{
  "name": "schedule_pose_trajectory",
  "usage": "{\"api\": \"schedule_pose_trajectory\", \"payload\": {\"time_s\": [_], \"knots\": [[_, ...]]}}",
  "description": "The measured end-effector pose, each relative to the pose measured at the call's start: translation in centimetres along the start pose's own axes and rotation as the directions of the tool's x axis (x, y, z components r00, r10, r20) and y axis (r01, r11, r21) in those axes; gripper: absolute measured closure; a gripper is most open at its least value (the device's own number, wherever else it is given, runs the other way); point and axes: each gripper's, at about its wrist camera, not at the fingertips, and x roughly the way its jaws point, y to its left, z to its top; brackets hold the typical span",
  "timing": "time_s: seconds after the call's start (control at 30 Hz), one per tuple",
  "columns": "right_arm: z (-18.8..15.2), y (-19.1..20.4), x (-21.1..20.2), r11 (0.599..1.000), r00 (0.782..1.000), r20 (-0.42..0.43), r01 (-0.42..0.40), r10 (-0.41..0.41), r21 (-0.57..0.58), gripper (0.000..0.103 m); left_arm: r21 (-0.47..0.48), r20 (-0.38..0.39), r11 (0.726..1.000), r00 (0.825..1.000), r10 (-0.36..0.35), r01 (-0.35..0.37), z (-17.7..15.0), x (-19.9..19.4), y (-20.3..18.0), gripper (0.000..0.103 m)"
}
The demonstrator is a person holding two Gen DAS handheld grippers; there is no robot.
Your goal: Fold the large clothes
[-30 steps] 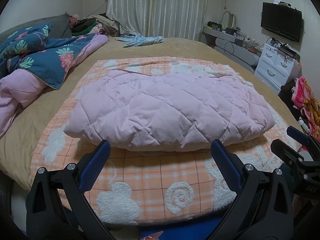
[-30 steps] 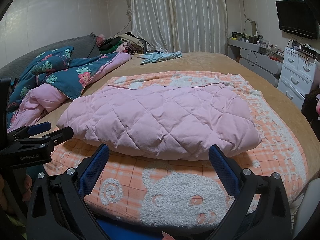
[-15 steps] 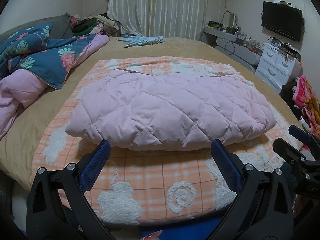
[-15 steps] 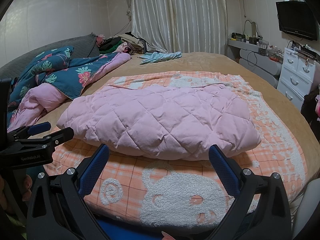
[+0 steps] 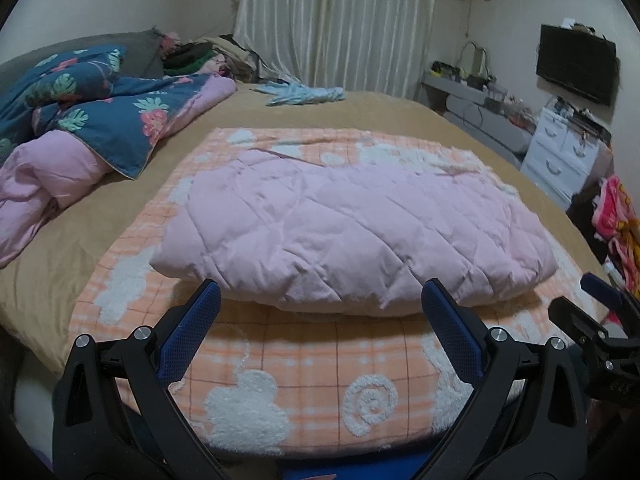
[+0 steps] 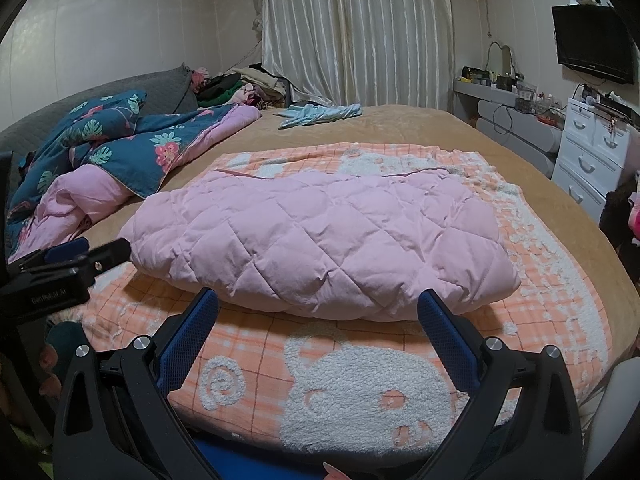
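Nearest us, our left gripper [image 5: 320, 300] and right gripper [image 6: 318, 300] both stand spread wide with nothing between the blue, mesh-textured pads [image 5: 192, 332], hovering over the near edge of a fuzzy orange plaid blanket [image 5: 304, 364] with raised white fleece figures. Just beyond, the pink quilted jacket [image 6: 320, 240] lies folded into a puffy, diamond-stitched rectangle at the blanket's middle. Farther off we see a crumpled floral comforter [image 6: 120, 148], a tan bedspread [image 6: 400, 124] and pleated curtains [image 6: 360, 32].
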Motion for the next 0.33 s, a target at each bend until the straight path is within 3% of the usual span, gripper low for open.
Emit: {"api": "schedule_pose_trajectory", "payload": {"time_s": [0.13,0.17,0.23,0.3,0.33], "knots": [[0.3,-2.7,-0.3,0.998,1.000,0.021,0.022,-0.023,0.060,0.004,-0.089,-0.070,0.995,0.997,0.033,-0.039,0.5,2.3,2.9,0.009],[0.3,-4.8,-0.6,0.994,0.998,0.028,0.053,-0.056,0.099,0.004,-0.113,-0.090,0.993,0.995,0.032,-0.043,0.6,3.0,3.9,0.009],[0.3,-9.4,-1.1,0.974,0.987,0.037,0.145,-0.154,0.175,0.004,-0.183,-0.134,0.976,0.986,0.097,-0.121,1.3,5.1,7.7,0.009],[-0.3,-15.9,-2.1,0.918,0.949,0.040,0.292,-0.313,0.269,0.004,-0.231,-0.176,0.953,0.972,0.158,-0.196,1.8,6.9,11.4,0.009],[-1.1,-20.6,-2.7,0.856,0.900,0.015,0.409,-0.435,0.317,0.004,-0.272,-0.202,0.923,0.954,0.222,-0.272,2.4,8.1,14.7,0.009]]}}
